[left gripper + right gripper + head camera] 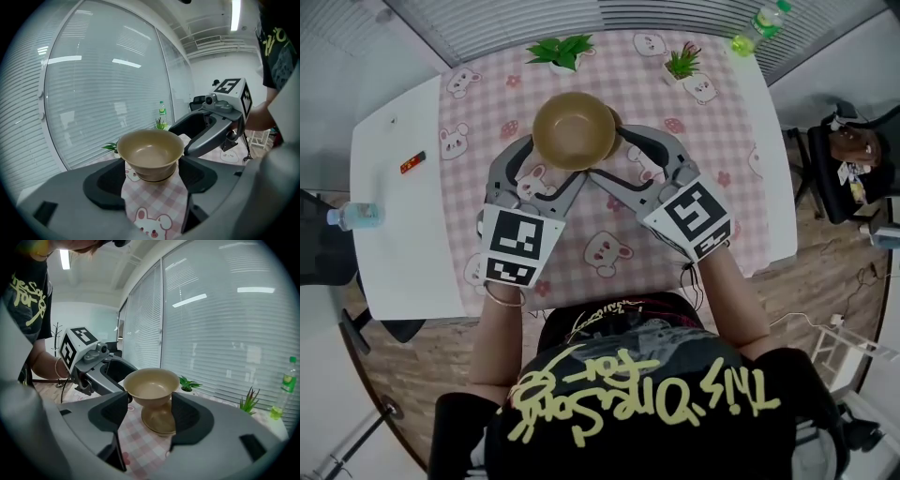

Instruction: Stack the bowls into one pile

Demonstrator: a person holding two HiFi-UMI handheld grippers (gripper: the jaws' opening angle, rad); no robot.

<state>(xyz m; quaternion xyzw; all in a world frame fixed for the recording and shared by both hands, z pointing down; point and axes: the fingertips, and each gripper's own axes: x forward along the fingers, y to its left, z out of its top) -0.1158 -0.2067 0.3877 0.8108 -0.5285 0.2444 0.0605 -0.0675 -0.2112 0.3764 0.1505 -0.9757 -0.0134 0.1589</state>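
Observation:
A tan bowl [574, 129] hangs above the pink checked cloth [609, 230], carried between both grippers. My left gripper [551, 161] flanks it from the left, jaws wide and closed against its lower wall [151, 154]. My right gripper [614, 157] does the same from the right, with the bowl [151, 386] sitting between its jaws. A second tan bowl [159, 420] stands on the cloth right beneath the raised one; only a sliver of it [618, 118] shows in the head view. Where the pads touch is partly hidden by the bowl's rim.
Two small potted plants [562, 49] [682, 62] and a green bottle [759, 26] stand at the table's far edge. A water bottle [356, 216] and a small red item [412, 162] lie on the white tabletop [389, 253] at the left. A chair [848, 159] stands off to the right.

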